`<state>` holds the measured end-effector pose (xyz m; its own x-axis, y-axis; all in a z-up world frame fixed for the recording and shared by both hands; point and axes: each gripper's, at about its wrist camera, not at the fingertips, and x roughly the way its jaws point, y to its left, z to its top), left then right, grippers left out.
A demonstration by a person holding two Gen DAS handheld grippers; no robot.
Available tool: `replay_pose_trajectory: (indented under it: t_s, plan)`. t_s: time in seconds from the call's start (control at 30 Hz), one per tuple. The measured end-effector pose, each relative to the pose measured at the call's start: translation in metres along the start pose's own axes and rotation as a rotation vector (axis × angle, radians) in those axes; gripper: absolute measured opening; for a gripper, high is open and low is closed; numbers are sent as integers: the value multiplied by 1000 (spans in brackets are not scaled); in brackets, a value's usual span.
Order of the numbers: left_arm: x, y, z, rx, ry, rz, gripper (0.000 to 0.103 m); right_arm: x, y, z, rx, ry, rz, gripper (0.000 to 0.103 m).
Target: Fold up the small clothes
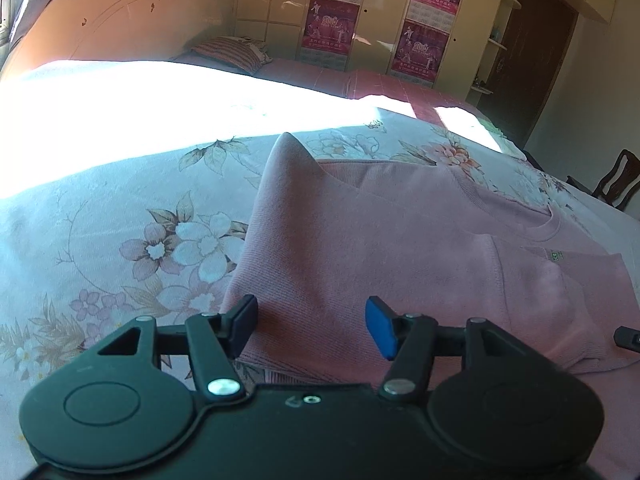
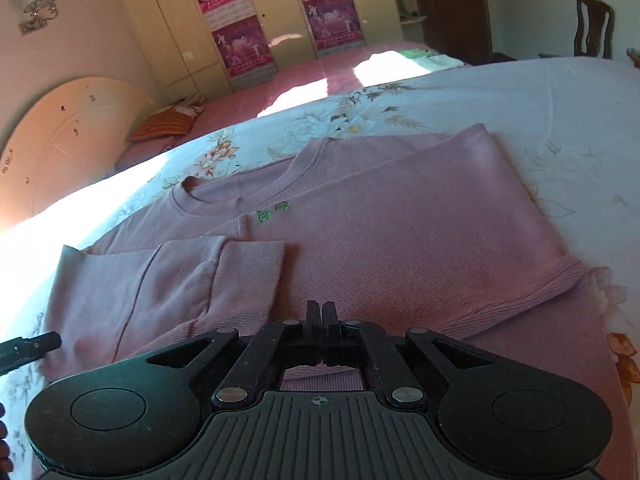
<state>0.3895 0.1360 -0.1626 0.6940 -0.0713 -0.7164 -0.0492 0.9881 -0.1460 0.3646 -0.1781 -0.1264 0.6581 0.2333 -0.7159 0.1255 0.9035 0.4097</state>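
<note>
A small pink knit sweater (image 1: pixel 360 240) lies flat on the floral bedspread (image 1: pixel 120 220), both sleeves folded in over the body. My left gripper (image 1: pixel 312 326) is open, its fingers straddling the sweater's near hem at the left side. In the right wrist view the sweater (image 2: pixel 400 248) lies neck away, with a folded sleeve cuff (image 2: pixel 248 276) to the left. My right gripper (image 2: pixel 322 316) is shut just above the near hem; I cannot tell whether cloth is pinched between its fingers.
A bright sun patch (image 1: pixel 140 112) covers the far bedspread. A second bed with a pink sheet (image 2: pixel 300 80) and striped pillow (image 1: pixel 232 52) lies beyond, then wardrobes with posters (image 2: pixel 232 24). A wooden chair (image 2: pixel 592 28) stands by the far wall. The left gripper's tip (image 2: pixel 32 346) shows at left.
</note>
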Motion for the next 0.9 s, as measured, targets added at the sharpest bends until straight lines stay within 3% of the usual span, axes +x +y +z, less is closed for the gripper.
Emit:
replay_pose_trajectory:
  t_s: [0.07, 0.2, 0.3, 0.4, 0.47, 0.5, 0.67, 0.8, 0.9]
  plan:
    - [-2, 3, 0, -12, -3, 7, 58, -6, 6, 2, -15, -13, 21, 9]
    - [-4, 6, 1, -12, -8, 14, 58, 5, 22, -2, -26, 17, 68, 53]
    - [-5, 8, 1, -8, -12, 23, 58, 21, 30, -7, -7, 77, 119, 53]
    - [-4, 9, 1, -9, -9, 28, 59, 28, 44, -13, -45, 81, 97, 50]
    - [-3, 9, 2, -6, -11, 31, 59, 26, 53, -14, -92, 55, 66, 29]
    - [-3, 9, 3, -6, -13, 31, 59, 25, 54, -13, -95, 57, 77, 9]
    - [1, 9, 9, -7, -15, 30, 59, 9, 61, -7, -174, -12, 77, 8]
    - [4, 9, 12, -13, -16, 28, 59, -7, 60, 5, -246, -121, 9, 8]
    - [12, 5, 12, -13, 4, 17, 59, -6, 47, 11, -260, -122, -34, 8]
